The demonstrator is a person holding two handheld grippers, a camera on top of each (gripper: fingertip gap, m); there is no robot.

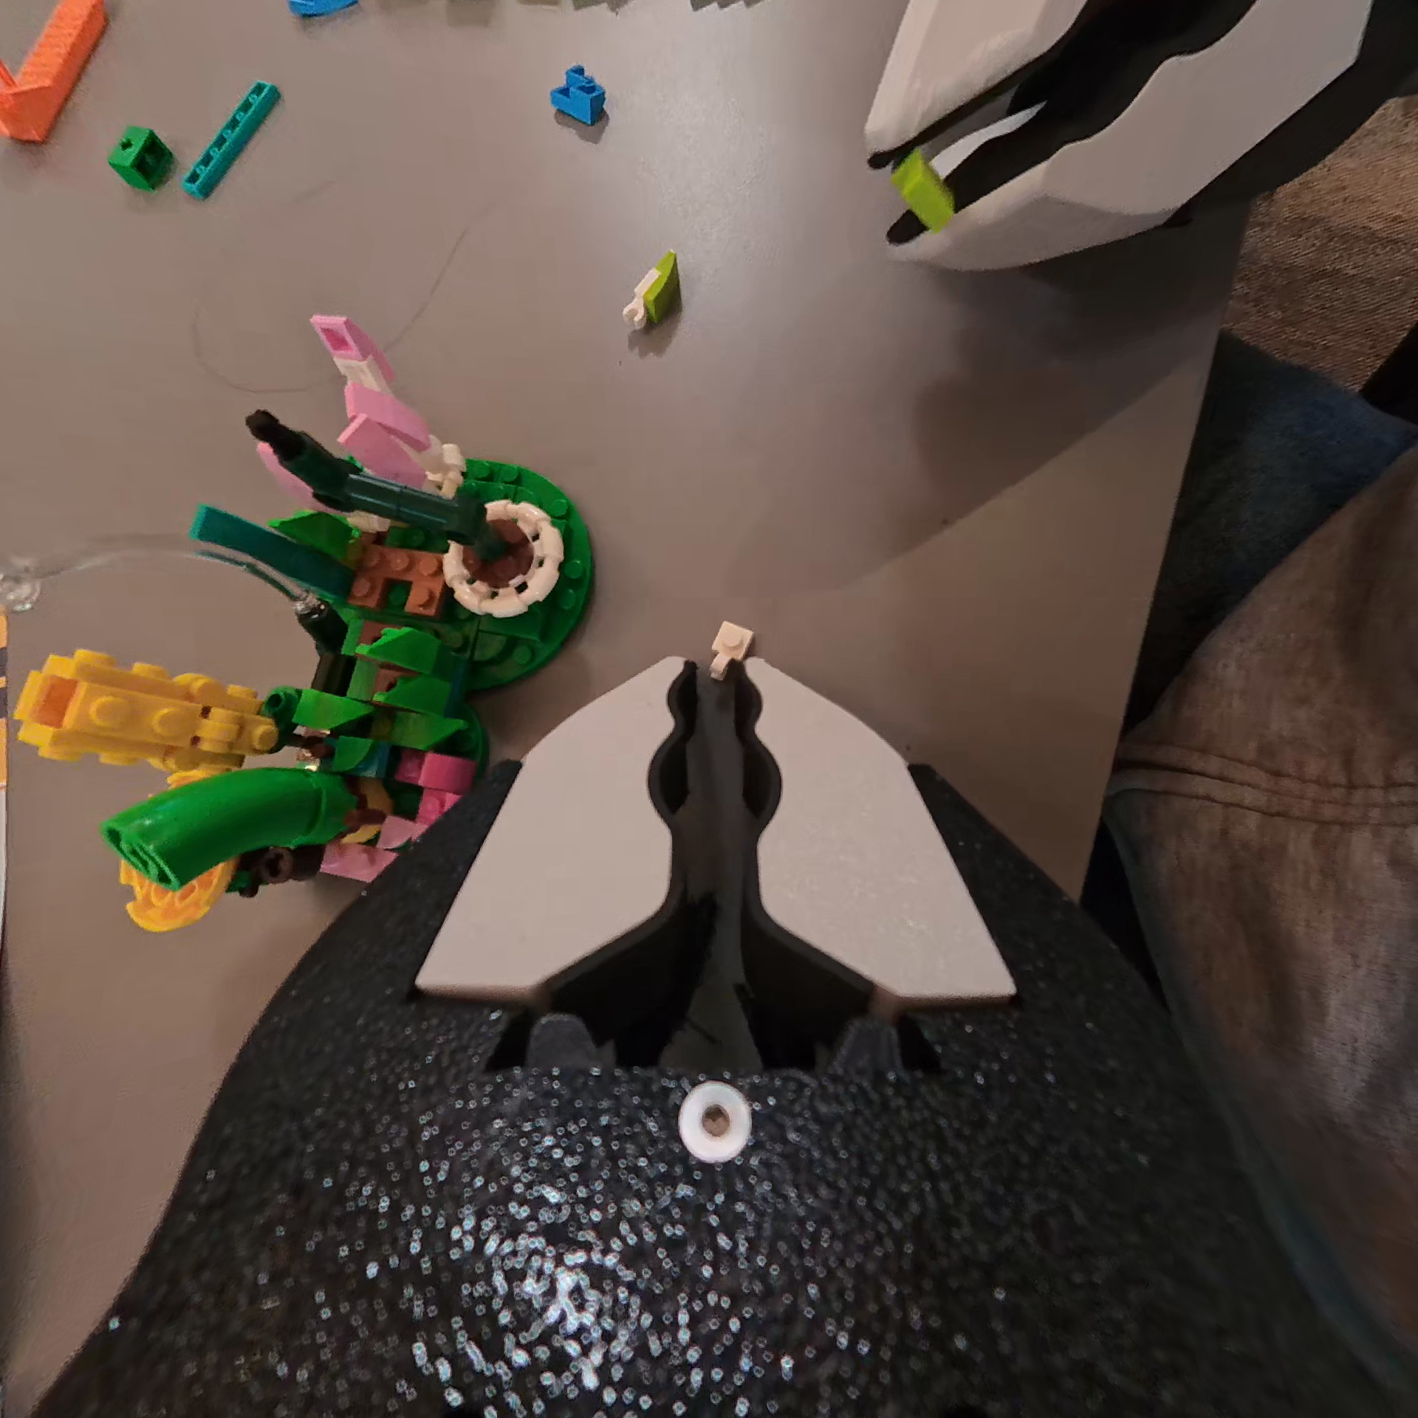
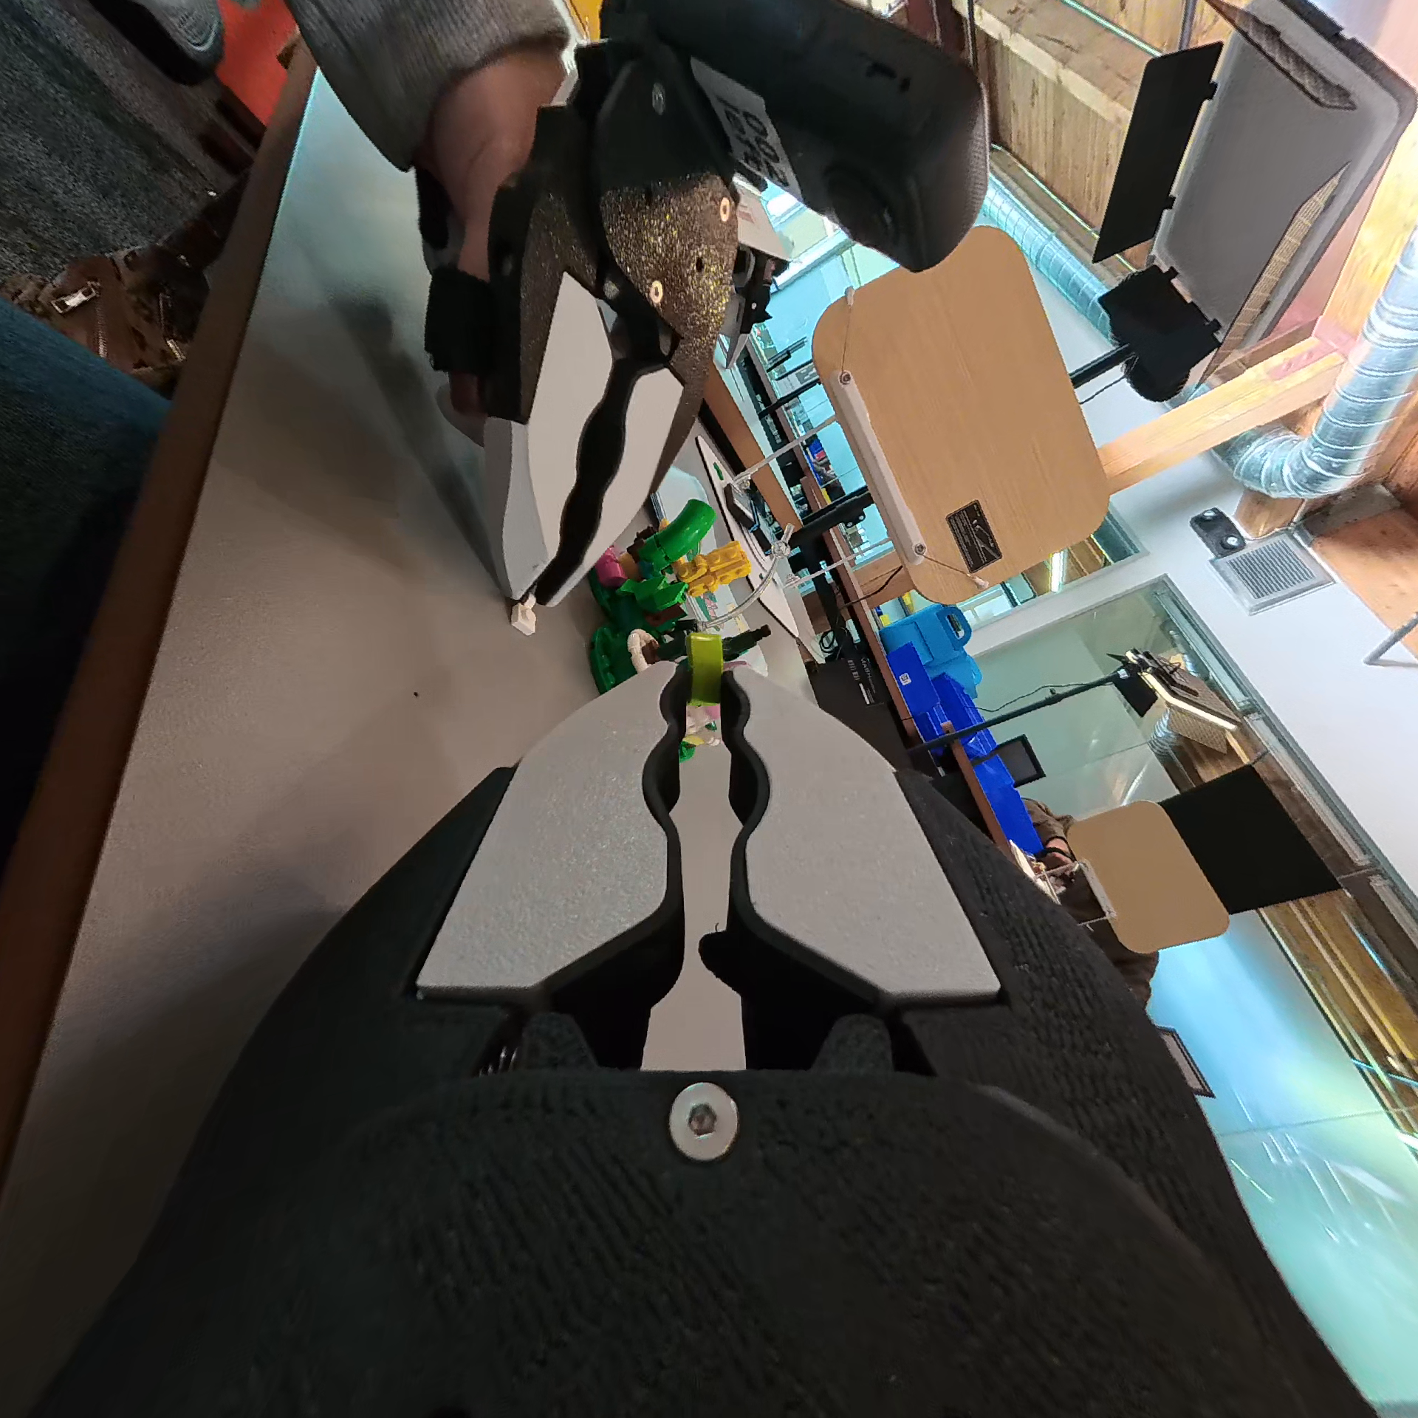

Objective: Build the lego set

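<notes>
A flower model (image 1: 399, 614) on round green plates stands on the grey table (image 1: 844, 460), left of my left gripper (image 1: 717, 669). The left gripper is shut on a small tan clip piece (image 1: 731, 646) that sticks out of its tips, down at the table surface. The right wrist view shows this gripper (image 2: 537, 597) pointing down, with the tan piece (image 2: 524, 618) at its tips. My right gripper (image 2: 702, 679) is shut on a lime green slope piece (image 2: 702, 664) and holds it above the table. It appears at the upper right of the left wrist view (image 1: 905, 196).
A lime slope joined to a white clip (image 1: 656, 291) lies loose between the grippers. A blue brick (image 1: 579, 93), a green cube (image 1: 142, 157), a teal bar (image 1: 230, 138) and an orange piece (image 1: 54, 69) lie farther off. The table edge (image 1: 1151, 614) runs close on the right. The left gripper's tips are roughly 9 cm from the right gripper's.
</notes>
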